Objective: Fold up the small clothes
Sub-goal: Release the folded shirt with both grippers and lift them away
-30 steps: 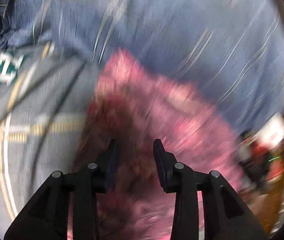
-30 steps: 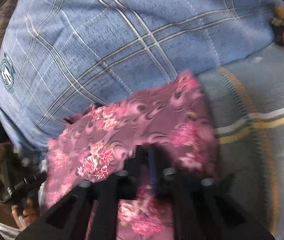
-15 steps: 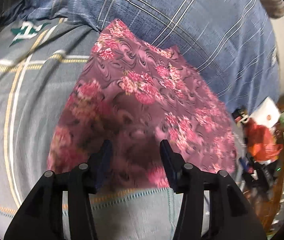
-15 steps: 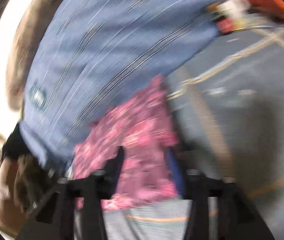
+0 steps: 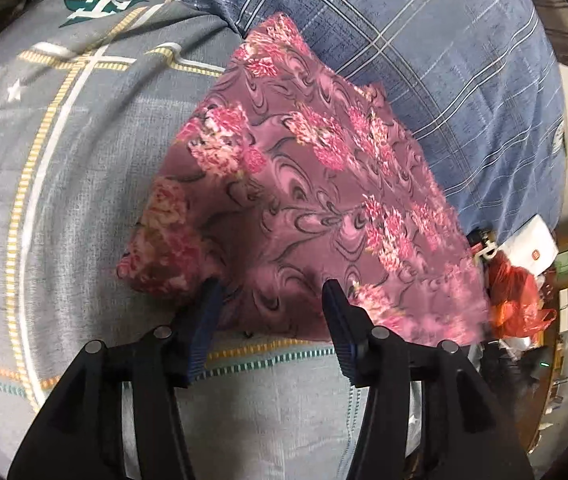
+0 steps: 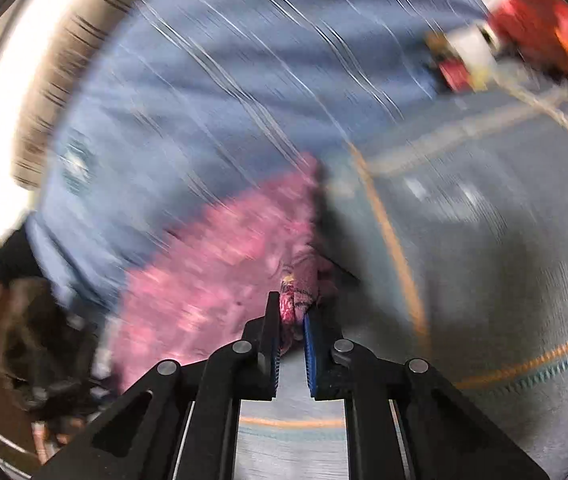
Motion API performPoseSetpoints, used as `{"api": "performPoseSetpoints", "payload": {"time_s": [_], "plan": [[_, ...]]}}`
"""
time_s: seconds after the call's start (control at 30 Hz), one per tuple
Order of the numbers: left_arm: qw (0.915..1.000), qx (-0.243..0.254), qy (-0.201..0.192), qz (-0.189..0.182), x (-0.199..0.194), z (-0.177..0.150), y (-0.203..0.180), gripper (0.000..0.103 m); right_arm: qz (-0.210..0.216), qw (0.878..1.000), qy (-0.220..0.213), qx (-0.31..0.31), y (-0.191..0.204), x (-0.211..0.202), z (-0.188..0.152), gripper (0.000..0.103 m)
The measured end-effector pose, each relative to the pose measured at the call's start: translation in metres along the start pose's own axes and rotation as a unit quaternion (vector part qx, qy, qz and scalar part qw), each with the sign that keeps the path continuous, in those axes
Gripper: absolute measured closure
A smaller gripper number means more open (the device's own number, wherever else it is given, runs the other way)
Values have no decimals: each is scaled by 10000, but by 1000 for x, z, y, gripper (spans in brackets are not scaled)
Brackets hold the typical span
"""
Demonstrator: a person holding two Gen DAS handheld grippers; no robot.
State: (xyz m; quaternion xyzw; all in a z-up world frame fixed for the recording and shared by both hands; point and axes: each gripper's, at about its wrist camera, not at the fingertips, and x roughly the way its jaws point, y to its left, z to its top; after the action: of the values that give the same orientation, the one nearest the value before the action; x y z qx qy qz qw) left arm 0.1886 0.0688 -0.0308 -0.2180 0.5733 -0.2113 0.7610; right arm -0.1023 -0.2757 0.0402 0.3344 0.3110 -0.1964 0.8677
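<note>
A small purple-pink floral garment (image 5: 307,200) lies spread on the grey bedspread (image 5: 64,184), its far edge against a blue plaid quilt (image 5: 443,60). My left gripper (image 5: 270,292) is open, its tips at the garment's near edge, holding nothing. In the blurred right wrist view the garment (image 6: 212,256) shows as a pink streak. My right gripper (image 6: 291,312) is shut on a bunched fold of the garment's right edge, lifted a little off the bedspread (image 6: 483,260).
A red-orange plastic bag (image 5: 515,296) and a white box (image 5: 531,244) sit beyond the bed's right edge with dark clutter. The blue plaid quilt (image 6: 224,80) fills the back. A green emblem (image 5: 100,4) marks the bedspread's far left.
The left gripper has drawn back to the garment's near edge, open. The right gripper let go, then shut on the garment's right edge and is swinging fast.
</note>
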Motion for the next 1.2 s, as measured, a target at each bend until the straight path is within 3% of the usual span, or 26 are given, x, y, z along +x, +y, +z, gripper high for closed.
{"api": "performPoseSetpoints", "payload": {"time_s": [0.03, 0.07, 0.1, 0.17, 0.27, 0.33, 0.43, 0.5, 0.57, 0.6, 0.67, 0.77, 0.83, 0.9, 0.93, 0.97, 1.07, 1.2], "plan": [[10000, -28, -16, -45, -1, 0, 0, 53, -119, 9994, 337, 37, -4, 15, -5, 92], [9999, -80, 19, -75, -4, 0, 1, 53, -81, 9993, 358, 68, -6, 16, -10, 93], [9998, -122, 68, -144, -9, -1, 1, 52, -104, 9996, 241, 88, -3, 7, -10, 83], [9991, -106, 5, -398, -19, 0, -1, 52, -188, 9997, -20, 171, -2, -13, -7, 82], [9978, 94, -347, -551, -39, 12, -18, 52, 240, 9974, -678, 81, 15, -44, 6, 82], [9974, 326, -577, -276, -43, 22, -35, 44, 284, 9964, -781, -142, 34, -43, 12, 77], [9941, 689, -713, 446, -26, 30, -53, 44, 84, 9956, -795, -497, 60, -16, 16, 73], [9914, 808, -637, 813, -8, 31, -52, 44, -206, 9964, -600, -569, 63, 21, 12, 65], [9894, 764, -261, 1207, 24, 29, -40, 44, -794, 9956, -20, -490, 50, 59, 7, 65], [9887, 750, -141, 1288, 32, 28, -36, 44, -752, 9959, -44, -497, 52, 67, 4, 68], [9810, 1221, -458, 1435, 26, 19, -46, 40, -736, 9955, -267, -529, 59, 53, 3, 66], [9777, 1401, -527, 1475, 22, 17, -57, 39, -390, 9957, -567, -616, 70, 35, 6, 66], [9741, 1505, -677, 1545, 20, 17, -63, 39, -613, 9912, -785, -876, 76, 31, 8, 59], [9729, 1523, -542, 1653, 29, 18, -62, 39, -882, 9911, -495, -869, 68, 47, 7, 51], [9738, 1458, -397, 1699, 37, 18, -57, 39, -955, 9923, -25, -783, 59, 63, 4, 53], [9724, 1509, -481, 1712, 38, 16, -57, 38, -953, 9905, -233, -960, 63, 59, 1, 54], [9658, 1751, -504, 1842, 40, 11, -63, 36, -1237, 9856, -47, -1153, 81, 56, -2, 52], [9666, 1775, -476, 1789, 37, 10, -62, 36, -1005, 9866, -8, -1284, 108, 47, -13, 52]]}}
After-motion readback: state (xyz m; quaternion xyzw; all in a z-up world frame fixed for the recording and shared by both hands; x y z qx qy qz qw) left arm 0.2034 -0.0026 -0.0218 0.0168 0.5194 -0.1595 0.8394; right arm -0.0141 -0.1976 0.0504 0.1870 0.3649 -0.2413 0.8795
